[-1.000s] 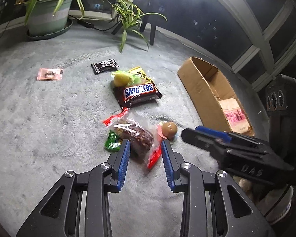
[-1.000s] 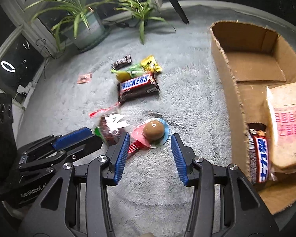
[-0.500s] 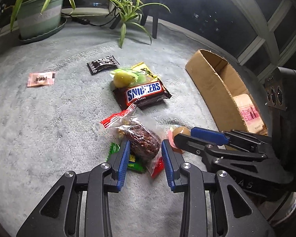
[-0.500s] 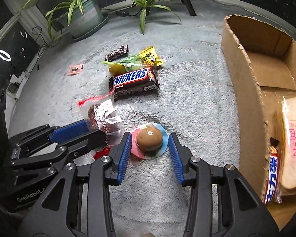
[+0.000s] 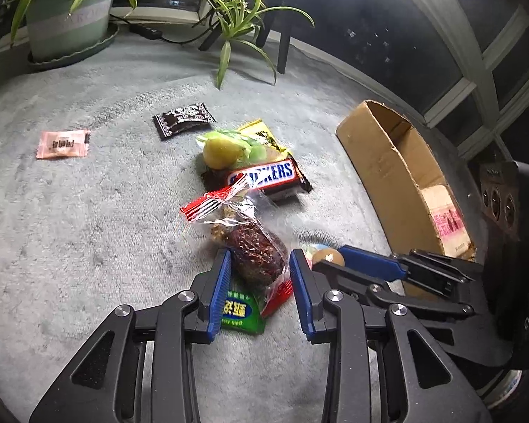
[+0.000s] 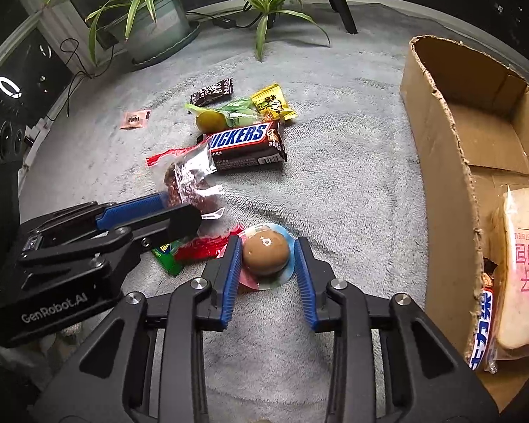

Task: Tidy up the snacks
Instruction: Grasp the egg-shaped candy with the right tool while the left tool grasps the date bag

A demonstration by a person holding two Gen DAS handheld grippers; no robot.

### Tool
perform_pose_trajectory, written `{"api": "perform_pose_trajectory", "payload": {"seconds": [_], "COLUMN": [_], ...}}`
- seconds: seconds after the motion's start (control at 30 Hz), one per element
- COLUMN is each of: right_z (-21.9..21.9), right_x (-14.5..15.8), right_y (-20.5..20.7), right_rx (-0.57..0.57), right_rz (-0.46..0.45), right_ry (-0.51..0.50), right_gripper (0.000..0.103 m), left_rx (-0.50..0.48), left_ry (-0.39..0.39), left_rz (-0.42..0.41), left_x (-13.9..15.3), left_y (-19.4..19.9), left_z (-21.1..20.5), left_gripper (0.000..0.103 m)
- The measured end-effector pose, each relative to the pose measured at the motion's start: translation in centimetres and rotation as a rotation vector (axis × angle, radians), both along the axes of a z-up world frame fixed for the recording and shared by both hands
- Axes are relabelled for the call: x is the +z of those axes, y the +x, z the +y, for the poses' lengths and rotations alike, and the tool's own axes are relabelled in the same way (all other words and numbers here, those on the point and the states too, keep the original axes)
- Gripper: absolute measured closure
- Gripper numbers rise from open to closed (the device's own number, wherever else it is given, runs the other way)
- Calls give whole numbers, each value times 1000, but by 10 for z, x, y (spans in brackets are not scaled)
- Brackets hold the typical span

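Observation:
My left gripper (image 5: 259, 278) is shut on a clear red-edged bag of dark dried fruit (image 5: 254, 246), both blue pads against it; the bag looks lifted off a green packet (image 5: 238, 312). My right gripper (image 6: 266, 264) straddles a round brown snack in a pink and blue wrapper (image 6: 264, 252), pads close to its edges; contact is unclear. The same bag (image 6: 188, 185) and left gripper (image 6: 180, 211) show in the right wrist view. An open cardboard box (image 6: 448, 162) on the right holds a bread pack (image 6: 525, 264) and a Snickers bar (image 6: 481, 331).
On the grey carpet lie a Snickers pack (image 5: 268, 176), a yellow-green fruit pack (image 5: 225, 146), a yellow packet (image 6: 273, 104), a dark brown packet (image 5: 183, 123) and a pink sachet (image 5: 63, 144). Potted plants (image 5: 70, 17) and a cable stand at the far edge.
Both grippers moved forward and down over their snacks. The left jaws closed on the dried-fruit bag, which now looks raised. The right jaws narrowed around the round snack.

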State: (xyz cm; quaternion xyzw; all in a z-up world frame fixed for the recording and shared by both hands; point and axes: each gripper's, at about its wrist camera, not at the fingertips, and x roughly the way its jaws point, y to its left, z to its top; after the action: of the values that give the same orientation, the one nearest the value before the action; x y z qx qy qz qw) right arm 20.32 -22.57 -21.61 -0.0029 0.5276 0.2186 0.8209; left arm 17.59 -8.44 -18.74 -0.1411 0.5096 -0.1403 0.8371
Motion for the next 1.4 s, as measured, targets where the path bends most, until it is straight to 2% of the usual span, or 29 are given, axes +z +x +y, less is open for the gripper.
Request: {"api": "perform_pose_trajectory", "payload": {"seconds": [0.5, 0.53, 0.57, 0.73, 0.8, 0.83, 0.87, 0.93, 0.97, 1.2, 1.4], "right_z": [-12, -13, -13, -13, -13, -13, -13, -12, -12, -13, -15], "right_x": [15, 16, 17, 17, 17, 17, 18, 19, 19, 18, 21], "right_y": [-7, -7, -7, -8, -9, -9, -10, -10, -10, -8, -9], "right_rx": [-26, -26, -27, -19, -19, -19, -18, -17, -16, -25, -27], "right_rz": [-27, -28, -30, -27, -25, -24, -26, -30, -31, -28, -34], "right_ry": [45, 47, 48, 47, 52, 54, 55, 53, 51, 46, 53], "right_gripper": [73, 73, 73, 73, 73, 73, 73, 73, 73, 73, 73], "left_rx": [12, 13, 16, 33, 27, 32, 39, 49, 52, 60, 48], "left_ry": [-3, -3, 0, 13, -23, -7, 20, 36, 44, 87, 93], "left_rz": [-50, -52, -52, -52, -37, -48, -51, -34, -26, 0, -16], "left_x": [11, 11, 11, 7, 6, 7, 8, 5, 3, -10, -12], "left_y": [-6, -6, -6, -3, 0, 0, 1, 5, 7, 20, 20], "left_z": [6, 6, 7, 10, 11, 10, 9, 7, 6, 0, 1], "left_gripper": [77, 80, 93, 93, 90, 86, 75, 59, 57, 57, 67]}}
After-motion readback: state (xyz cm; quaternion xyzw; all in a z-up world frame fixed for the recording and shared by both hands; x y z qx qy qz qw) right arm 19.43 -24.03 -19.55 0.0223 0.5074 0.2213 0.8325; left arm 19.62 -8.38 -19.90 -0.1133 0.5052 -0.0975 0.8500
